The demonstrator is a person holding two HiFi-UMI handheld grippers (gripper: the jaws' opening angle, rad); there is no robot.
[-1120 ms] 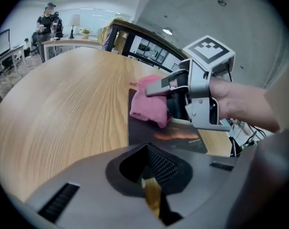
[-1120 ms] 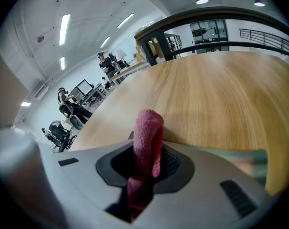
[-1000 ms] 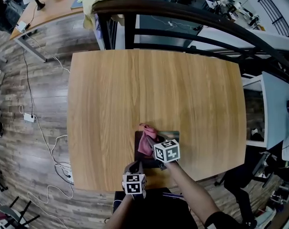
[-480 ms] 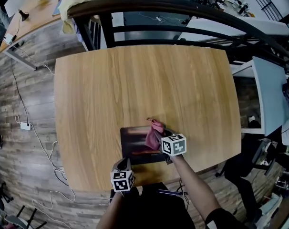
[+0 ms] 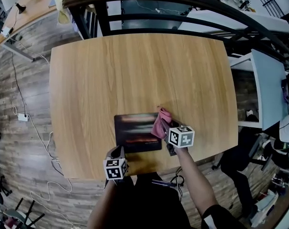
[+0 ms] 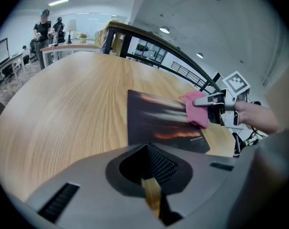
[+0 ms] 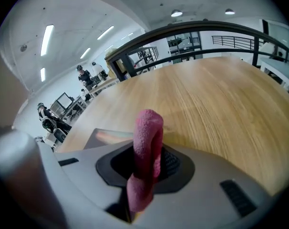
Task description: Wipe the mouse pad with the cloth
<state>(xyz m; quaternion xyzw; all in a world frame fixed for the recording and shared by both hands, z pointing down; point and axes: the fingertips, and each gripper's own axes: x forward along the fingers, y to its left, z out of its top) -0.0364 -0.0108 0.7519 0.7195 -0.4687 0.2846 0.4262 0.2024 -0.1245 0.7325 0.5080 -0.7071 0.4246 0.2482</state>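
A dark mouse pad (image 5: 135, 133) with orange streaks lies near the front edge of the wooden table (image 5: 135, 66). My right gripper (image 5: 166, 130) is shut on a pink cloth (image 5: 160, 123), which rests at the pad's right edge. In the right gripper view the cloth (image 7: 147, 142) stands folded up between the jaws of that gripper (image 7: 144, 173). My left gripper (image 5: 117, 152) sits at the pad's front left corner, shut with nothing in it. From the left gripper view (image 6: 151, 187) the pad (image 6: 159, 123) stretches ahead, with the cloth (image 6: 196, 109) at its far side.
A dark metal railing (image 5: 159, 4) runs along the table's far edge. A white desk (image 5: 266, 85) stands to the right. Cables and a power strip (image 5: 23, 117) lie on the wooden floor to the left. People (image 6: 42, 25) stand at distant desks.
The right gripper has dragged the pink cloth across the pad from its left part to its right edge. The left gripper has stayed at the pad's front left corner.
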